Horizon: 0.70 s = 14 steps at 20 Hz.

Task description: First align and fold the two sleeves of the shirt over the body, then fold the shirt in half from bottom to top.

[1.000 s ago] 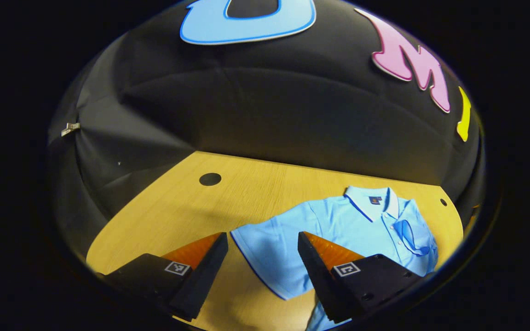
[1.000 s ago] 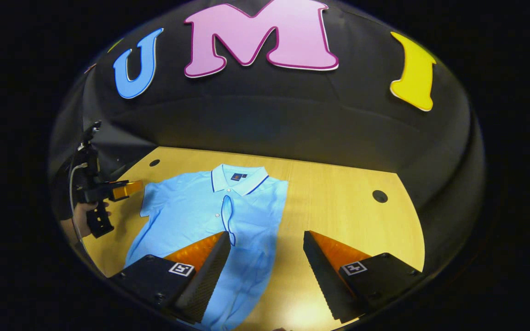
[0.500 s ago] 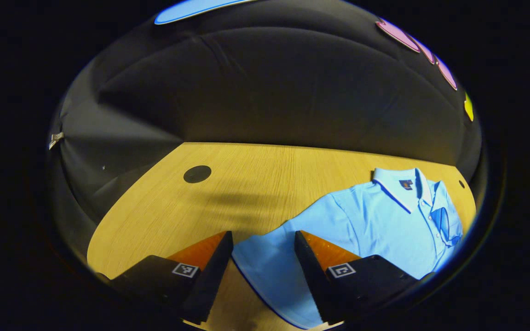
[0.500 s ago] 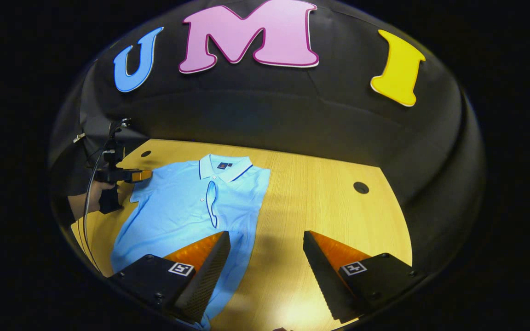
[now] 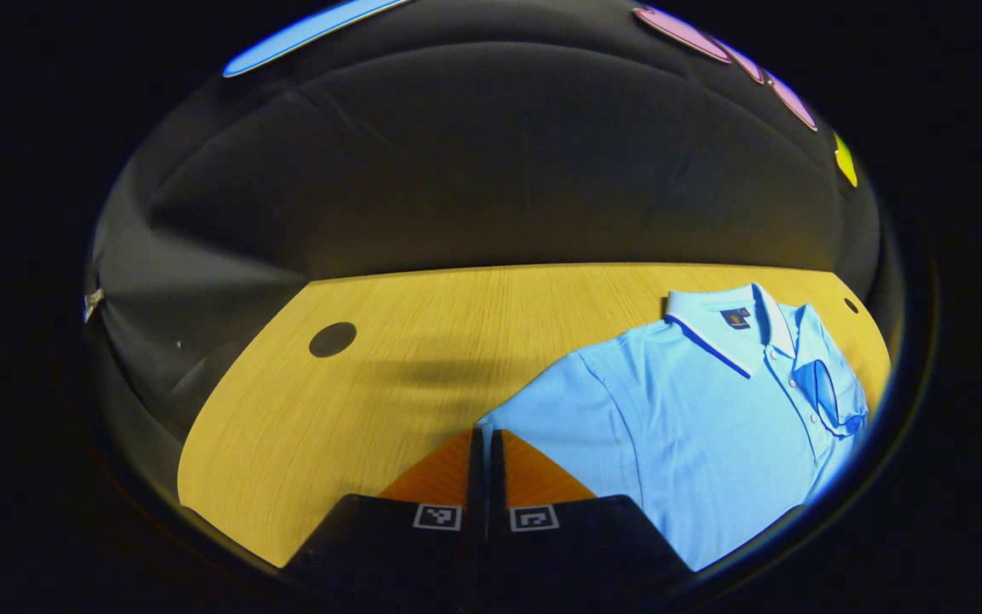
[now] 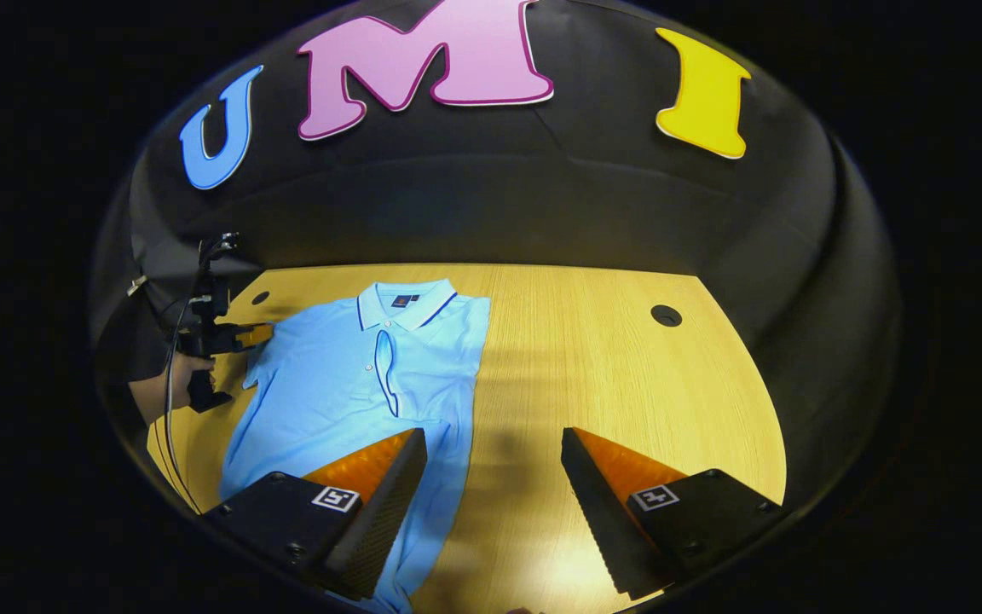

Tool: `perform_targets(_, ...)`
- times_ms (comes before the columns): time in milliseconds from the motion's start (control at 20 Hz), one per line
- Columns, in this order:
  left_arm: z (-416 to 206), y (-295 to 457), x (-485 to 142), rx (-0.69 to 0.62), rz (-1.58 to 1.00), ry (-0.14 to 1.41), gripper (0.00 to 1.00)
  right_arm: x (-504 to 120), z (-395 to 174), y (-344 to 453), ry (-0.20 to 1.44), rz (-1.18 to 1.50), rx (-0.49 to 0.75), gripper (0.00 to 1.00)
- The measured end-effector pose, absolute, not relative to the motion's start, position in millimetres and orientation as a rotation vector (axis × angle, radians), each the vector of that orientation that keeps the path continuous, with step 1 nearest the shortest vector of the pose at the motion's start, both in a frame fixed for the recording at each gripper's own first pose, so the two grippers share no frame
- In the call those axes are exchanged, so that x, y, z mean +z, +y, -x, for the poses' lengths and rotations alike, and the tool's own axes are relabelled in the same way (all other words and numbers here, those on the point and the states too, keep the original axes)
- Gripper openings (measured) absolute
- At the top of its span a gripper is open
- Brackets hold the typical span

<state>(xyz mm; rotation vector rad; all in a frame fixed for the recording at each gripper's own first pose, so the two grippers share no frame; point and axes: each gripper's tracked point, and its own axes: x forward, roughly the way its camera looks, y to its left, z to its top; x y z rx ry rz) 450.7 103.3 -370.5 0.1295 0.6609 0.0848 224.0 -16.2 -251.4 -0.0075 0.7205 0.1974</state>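
A light blue polo shirt (image 5: 696, 409) lies flat on the wooden table (image 5: 423, 341), collar toward the booth wall. My left gripper (image 5: 484, 439) is shut on the outer edge of the shirt's spread sleeve (image 5: 542, 418). The right gripper view shows that same left gripper (image 6: 257, 334) at the shirt's (image 6: 346, 384) left sleeve, held by a hand (image 6: 176, 375). The other sleeve (image 6: 385, 375) lies folded over the body beside the button placket. My right gripper (image 6: 495, 443) hangs open above the shirt's lower right edge, nothing between its fingers.
Round dark holes sit in the tabletop (image 6: 610, 375): one hole (image 6: 666, 315) right of the shirt, another hole (image 5: 332, 338) left of it. A cable (image 6: 169, 409) trails from the left gripper. Bare wood stretches right of the shirt.
My left gripper has moved forward onto the spread sleeve and gone from open to shut on its edge. The right gripper has drifted slightly and stayed open.
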Motion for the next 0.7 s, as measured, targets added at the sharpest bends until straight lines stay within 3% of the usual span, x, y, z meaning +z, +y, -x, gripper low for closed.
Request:
perform_targets(300,-454,78,-344,0.045,-0.106,0.641,0.06,-250,-226,-27,0.71,0.009,0.186,0.99)
perform_targets(700,-456,-19,-278,-0.118,-0.041,0.547,0.06,-250,-223,-34,0.715,-0.026,0.173,0.99)
